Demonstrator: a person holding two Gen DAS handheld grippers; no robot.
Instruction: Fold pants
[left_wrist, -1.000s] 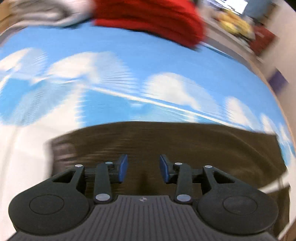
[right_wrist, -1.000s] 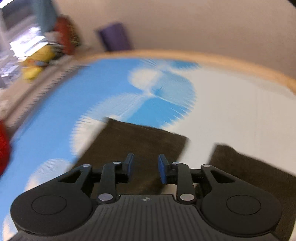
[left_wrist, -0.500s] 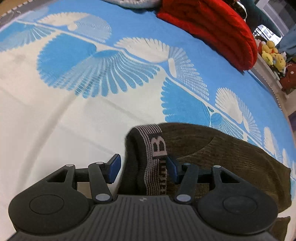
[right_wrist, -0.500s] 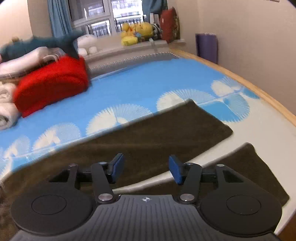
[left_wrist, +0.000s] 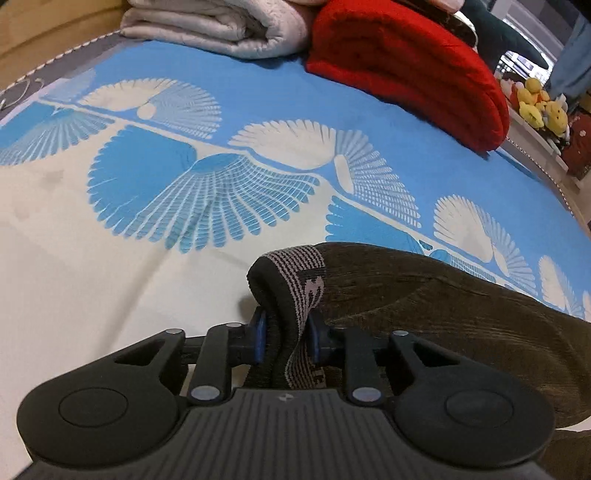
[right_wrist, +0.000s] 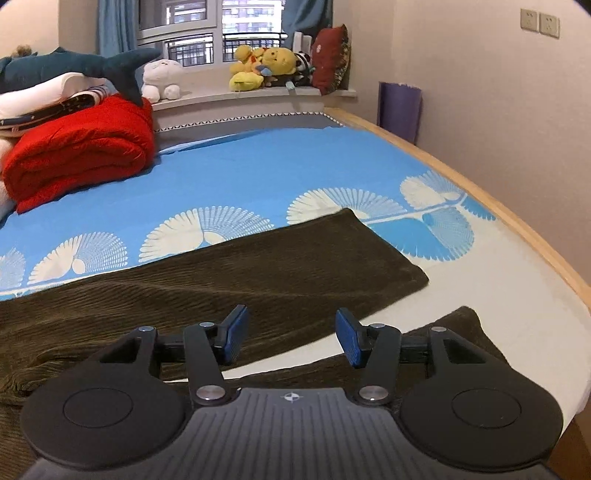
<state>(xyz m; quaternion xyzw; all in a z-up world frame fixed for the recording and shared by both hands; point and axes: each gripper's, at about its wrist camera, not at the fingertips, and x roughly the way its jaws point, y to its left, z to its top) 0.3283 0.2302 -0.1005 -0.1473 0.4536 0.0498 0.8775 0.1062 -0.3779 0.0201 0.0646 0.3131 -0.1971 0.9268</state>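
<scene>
Dark olive corduroy pants lie spread on a blue and white bed sheet. My left gripper is shut on the pants' striped elastic waistband, which bunches up between the blue pads. In the right wrist view the two legs stretch out flat, the far one toward the bed's right edge, the near one under my gripper. My right gripper is open and empty, hovering over the gap between the legs.
A folded red blanket and a grey quilt lie at the head of the bed. Plush toys sit on the window sill. The wooden bed edge runs along the right, with a purple roll by the wall.
My left gripper closed on the waistband, which lay between open pads half a second ago. My right gripper swung up and opened wider over the legs.
</scene>
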